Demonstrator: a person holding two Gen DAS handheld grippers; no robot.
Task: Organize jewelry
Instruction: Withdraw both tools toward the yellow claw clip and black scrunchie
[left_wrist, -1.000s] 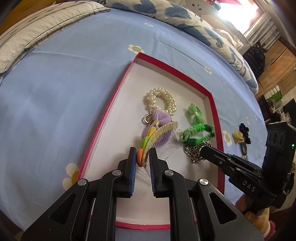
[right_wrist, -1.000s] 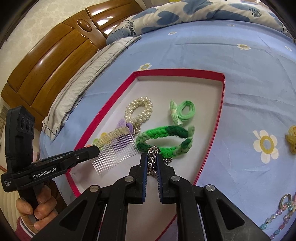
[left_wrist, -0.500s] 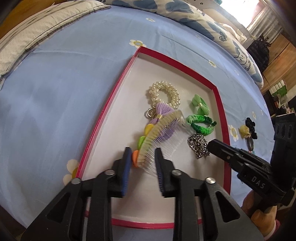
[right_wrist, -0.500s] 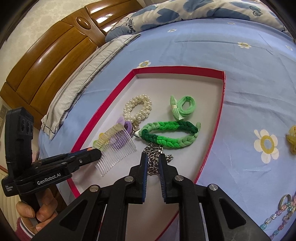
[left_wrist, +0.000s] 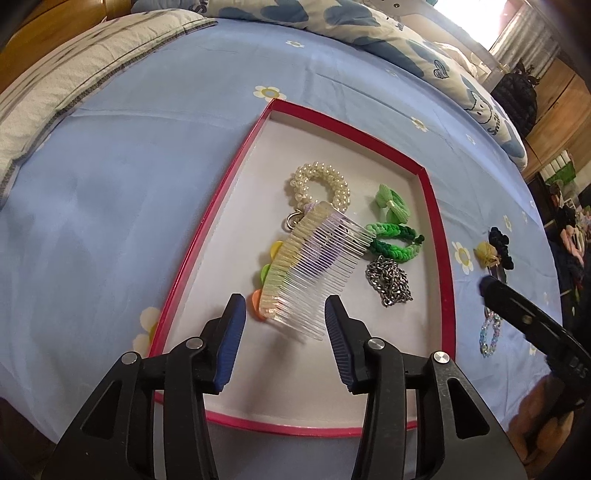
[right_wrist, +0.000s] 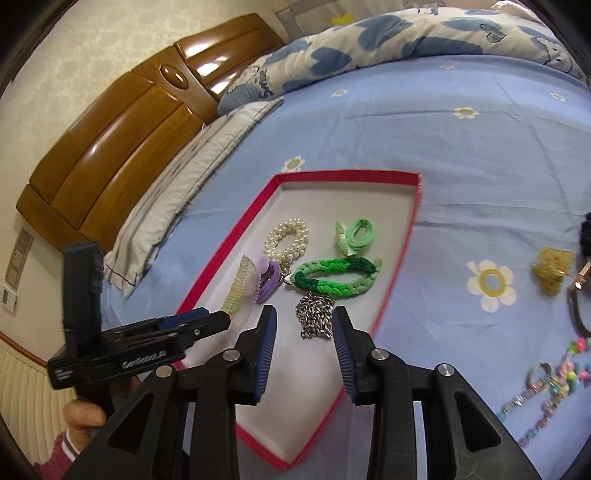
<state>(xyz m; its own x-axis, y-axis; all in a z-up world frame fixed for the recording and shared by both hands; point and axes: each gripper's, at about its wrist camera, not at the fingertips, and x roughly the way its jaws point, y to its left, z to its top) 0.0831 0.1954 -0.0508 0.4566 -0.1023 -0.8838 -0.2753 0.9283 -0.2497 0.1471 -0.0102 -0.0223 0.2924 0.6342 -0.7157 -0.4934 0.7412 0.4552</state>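
Note:
A red-rimmed white tray (left_wrist: 218, 218) (right_wrist: 413, 218) lies on the blue bed sheet. In it are a clear hair comb (left_wrist: 314, 273) (right_wrist: 240, 291) with coloured discs, a pearl bracelet (left_wrist: 321, 182) (right_wrist: 288, 238), a light green hair tie (left_wrist: 391, 203) (right_wrist: 356, 232), a braided green band (left_wrist: 397, 242) (right_wrist: 332, 280) and a silver chain (left_wrist: 389, 282) (right_wrist: 316, 319). My left gripper (left_wrist: 282, 321) is open just short of the comb. My right gripper (right_wrist: 304, 336) is open around the near end of the chain.
On the sheet right of the tray lie a yellow clip (right_wrist: 552, 271) (left_wrist: 487, 253), a dark hair tie (left_wrist: 502, 247), a beaded chain (right_wrist: 543, 391) (left_wrist: 489, 332) and a ring. A pillow (right_wrist: 173, 192), a duvet (right_wrist: 388, 44) and a wooden headboard (right_wrist: 122, 122) lie behind.
Both grippers opened and drew back. The left let go of the comb, which now lies in the tray. The right let go of the silver chain, which lies below the braided band.

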